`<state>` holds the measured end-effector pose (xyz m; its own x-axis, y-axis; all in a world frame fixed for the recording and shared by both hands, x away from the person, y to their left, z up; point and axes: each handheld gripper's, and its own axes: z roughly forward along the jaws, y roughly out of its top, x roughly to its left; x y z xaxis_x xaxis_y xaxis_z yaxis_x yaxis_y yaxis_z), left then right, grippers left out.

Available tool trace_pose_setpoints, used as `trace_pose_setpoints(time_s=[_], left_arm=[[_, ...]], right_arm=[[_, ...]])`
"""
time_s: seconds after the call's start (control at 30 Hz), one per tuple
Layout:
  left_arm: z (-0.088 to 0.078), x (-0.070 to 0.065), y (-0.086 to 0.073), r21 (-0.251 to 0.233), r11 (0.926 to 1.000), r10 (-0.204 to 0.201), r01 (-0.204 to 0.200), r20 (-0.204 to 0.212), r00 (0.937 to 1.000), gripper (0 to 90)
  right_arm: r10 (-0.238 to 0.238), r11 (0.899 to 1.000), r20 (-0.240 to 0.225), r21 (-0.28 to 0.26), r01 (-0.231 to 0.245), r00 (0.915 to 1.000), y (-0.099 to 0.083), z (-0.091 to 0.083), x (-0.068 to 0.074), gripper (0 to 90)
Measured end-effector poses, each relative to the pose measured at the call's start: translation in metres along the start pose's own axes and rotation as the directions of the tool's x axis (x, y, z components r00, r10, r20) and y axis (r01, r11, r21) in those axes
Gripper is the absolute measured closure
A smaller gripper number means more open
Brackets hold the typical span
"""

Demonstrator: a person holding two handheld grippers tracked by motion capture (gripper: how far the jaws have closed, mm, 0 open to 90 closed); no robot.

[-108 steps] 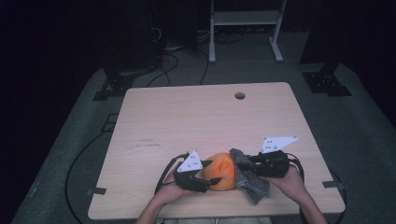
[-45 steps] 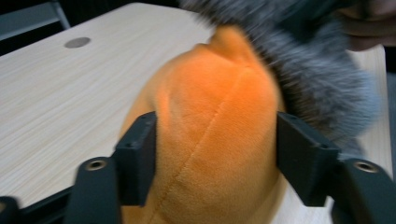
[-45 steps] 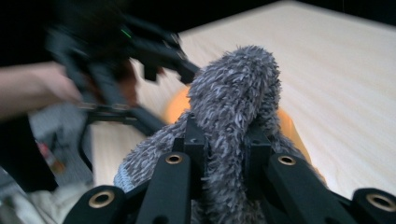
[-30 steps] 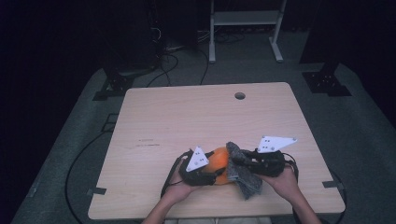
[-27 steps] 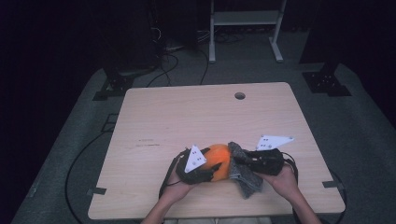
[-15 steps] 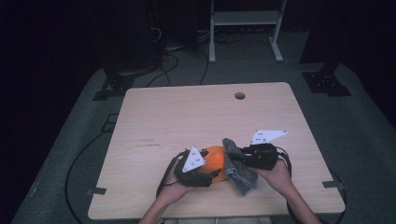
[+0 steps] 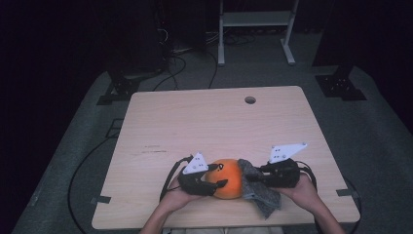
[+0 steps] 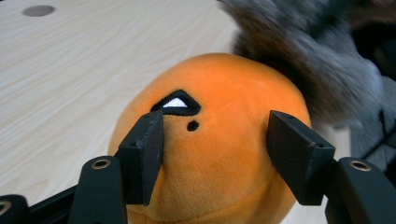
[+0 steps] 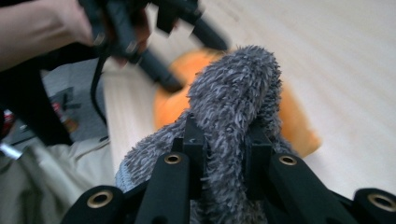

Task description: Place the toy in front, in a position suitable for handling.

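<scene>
An orange plush ball [image 7: 229,178] with a stitched black eye [image 8: 177,103] lies near the table's front edge. My left gripper [image 7: 220,175] holds it from the left. Its jaws have just been closing, and the pads [image 8: 144,149] now press into the plush's sides. My right gripper [image 7: 253,178] is shut on a fold of fuzzy grey cloth [image 9: 233,93] and holds it against the plush's right side [image 9: 294,121]. The rest of the cloth [image 7: 265,200] hangs down onto the table beneath that gripper.
The light wooden table [image 7: 214,122] has a round cable hole [image 7: 250,100] at its far side. A person's hands come in over the front edge. Dark floor with cables and a white stand [image 7: 253,19] lies beyond the table.
The right gripper with the cloth has shifted slightly along the plush's right side, in toward it and back. The left hand and the plush have hardly moved.
</scene>
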<state>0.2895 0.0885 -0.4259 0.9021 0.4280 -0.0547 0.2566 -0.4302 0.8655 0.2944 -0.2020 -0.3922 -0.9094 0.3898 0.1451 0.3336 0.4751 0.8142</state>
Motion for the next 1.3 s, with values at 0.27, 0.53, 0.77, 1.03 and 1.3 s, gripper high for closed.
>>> trace_pose_setpoints(time_s=[0.27,0.53,0.77,1.03,1.3], left_arm=[[0.000,0.001,0.003,0.001,0.9997,-0.026,0.026,-0.003,0.9997,25.8],[0.004,-0.007,-0.003,0.050,0.9985,0.023,-0.024,0.016,0.9996,34.1],[0.000,-0.005,-0.006,0.048,0.9980,0.039,-0.043,0.073,0.9966,32.9],[0.014,-0.002,0.009,0.058,0.9951,-0.082,0.080,0.042,0.9957,14.2],[0.014,0.000,0.001,0.055,0.9954,-0.081,0.078,0.044,0.9958,16.4]], right_arm=[[-0.040,0.992,-0.078,0.120,0.049,0.9962,-0.007,0.023,0.012,75.6],[-0.057,0.995,-0.042,0.084,0.060,0.9975,0.009,0.028,0.008,75.6],[0.048,0.998,0.000,0.048,-0.048,0.9989,-0.004,0.021,-0.020,75.5],[0.056,0.996,0.049,0.064,-0.059,0.9972,-0.025,0.006,-0.020,75.1],[0.095,0.991,0.192,0.075,-0.111,0.9767,-0.052,-0.032,-0.037,74.0]])
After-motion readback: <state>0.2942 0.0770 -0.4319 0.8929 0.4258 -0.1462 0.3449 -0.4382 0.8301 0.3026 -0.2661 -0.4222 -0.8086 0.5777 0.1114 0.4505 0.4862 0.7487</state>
